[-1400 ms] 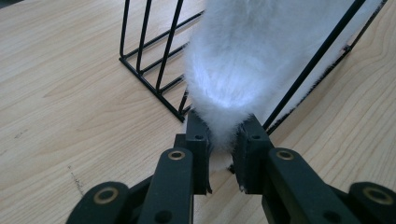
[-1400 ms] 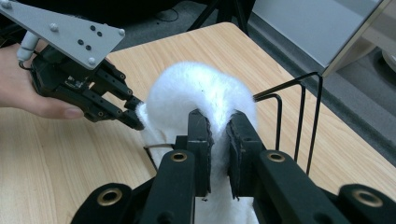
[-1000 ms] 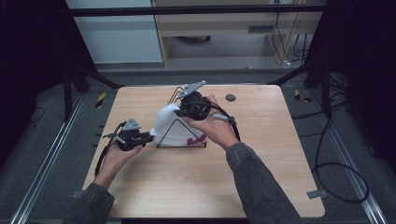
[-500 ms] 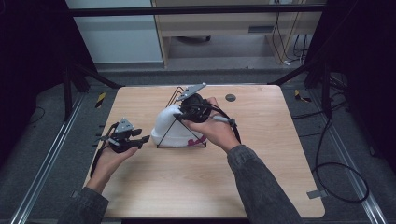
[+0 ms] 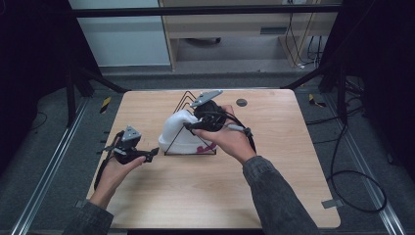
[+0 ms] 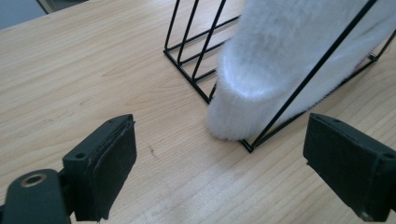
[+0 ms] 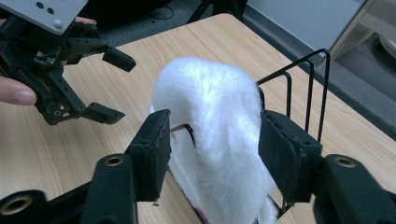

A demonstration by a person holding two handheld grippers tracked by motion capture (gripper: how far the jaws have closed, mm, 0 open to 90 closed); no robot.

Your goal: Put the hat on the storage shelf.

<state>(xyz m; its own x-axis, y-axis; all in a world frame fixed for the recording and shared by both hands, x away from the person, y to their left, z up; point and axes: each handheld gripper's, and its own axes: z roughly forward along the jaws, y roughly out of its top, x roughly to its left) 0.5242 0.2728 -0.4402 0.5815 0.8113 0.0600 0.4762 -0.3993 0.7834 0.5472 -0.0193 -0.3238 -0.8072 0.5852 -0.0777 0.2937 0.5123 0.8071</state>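
A white fluffy sock-like piece [image 5: 177, 131] with a pink mark low on it hangs over a black wire rack [image 5: 187, 99] in the middle of the wooden table. My right gripper [image 5: 192, 125] reaches it from the right. Its jaws have just been opening and now stand on either side of the fluffy piece [image 7: 210, 107] without pressing on it. My left gripper [image 5: 152, 152] rests left of the rack, pointing at the piece. Its jaws have also just been opening and stand wide with nothing between them [image 6: 222, 128]. The piece's rounded end [image 6: 280, 60] touches the tabletop just ahead, inside the rack [image 6: 187, 46].
A small dark round disc [image 5: 241, 102] lies on the table [image 5: 293, 196] behind the right hand. Bare wood stretches in front of and to the right of the rack. The left gripper [image 7: 114, 86] appears beyond the fluffy piece in the right gripper view.
The left gripper has drawn a little to the left, away from the white piece, and its jaws have spread. The right gripper's jaws have widened around the piece.
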